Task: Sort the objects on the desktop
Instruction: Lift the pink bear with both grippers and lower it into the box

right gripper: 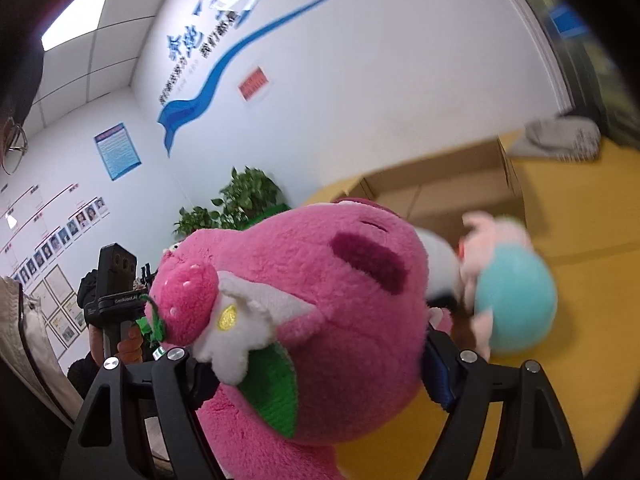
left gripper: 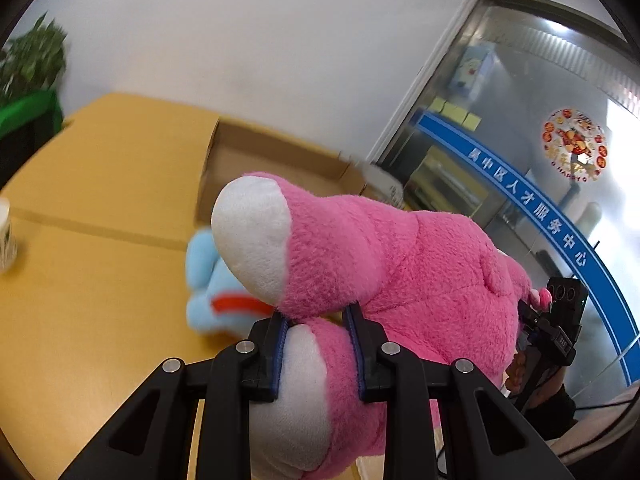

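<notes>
A big pink plush bear (left gripper: 400, 264) is held up above the yellow table (left gripper: 80, 280) by both grippers. My left gripper (left gripper: 318, 320) is shut on one of its white-soled feet (left gripper: 308, 392). My right gripper (right gripper: 316, 356) is shut around the bear's head (right gripper: 340, 320), which bears a strawberry and a white flower. A light blue plush toy (left gripper: 208, 284) with a red band lies on the table below the bear; it also shows in the right wrist view (right gripper: 516, 300). An open cardboard box (left gripper: 272, 160) stands behind it.
A white cup (left gripper: 6, 232) stands at the table's left edge. A potted green plant (left gripper: 32, 64) is at the far left corner. A grey cloth thing (right gripper: 560, 136) lies beyond the box. A glass door (left gripper: 520, 160) is to the right.
</notes>
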The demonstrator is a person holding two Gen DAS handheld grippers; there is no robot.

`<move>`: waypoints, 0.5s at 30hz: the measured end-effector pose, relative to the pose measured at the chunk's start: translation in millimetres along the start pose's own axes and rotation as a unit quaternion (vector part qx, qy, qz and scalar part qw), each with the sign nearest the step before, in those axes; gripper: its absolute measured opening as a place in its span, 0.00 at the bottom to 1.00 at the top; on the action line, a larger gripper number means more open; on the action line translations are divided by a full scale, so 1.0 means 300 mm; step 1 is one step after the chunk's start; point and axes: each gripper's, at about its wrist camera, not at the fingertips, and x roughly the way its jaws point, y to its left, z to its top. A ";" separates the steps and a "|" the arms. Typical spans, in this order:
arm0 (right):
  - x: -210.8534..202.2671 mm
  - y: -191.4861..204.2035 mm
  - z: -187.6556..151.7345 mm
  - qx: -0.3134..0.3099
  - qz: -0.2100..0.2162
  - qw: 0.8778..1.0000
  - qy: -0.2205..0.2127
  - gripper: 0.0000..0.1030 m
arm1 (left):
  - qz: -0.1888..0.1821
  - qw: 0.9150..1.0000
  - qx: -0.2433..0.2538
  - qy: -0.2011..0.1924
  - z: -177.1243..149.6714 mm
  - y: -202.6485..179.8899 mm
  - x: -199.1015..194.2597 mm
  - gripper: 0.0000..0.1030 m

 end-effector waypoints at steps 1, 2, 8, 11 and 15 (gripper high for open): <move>0.009 -0.006 0.046 -0.015 -0.001 1.000 -0.006 0.77 | 0.001 1.000 0.012 -0.006 0.053 0.009 0.022 0.25; 0.018 -0.013 0.090 -0.030 -0.001 0.999 -0.012 0.77 | 0.003 1.000 0.023 -0.011 0.103 0.018 0.043 0.25; 0.194 -0.123 0.458 -0.091 -0.014 0.995 -0.032 0.77 | 0.022 0.997 0.065 -0.030 0.483 0.068 0.268 0.25; 0.325 -0.223 0.653 -0.101 -0.027 0.994 -0.031 0.77 | 0.030 0.997 0.063 -0.026 0.687 0.129 0.453 0.25; 0.529 -0.423 0.839 -0.085 -0.035 0.995 -0.026 0.77 | 0.049 0.997 0.052 0.006 0.864 0.243 0.750 0.25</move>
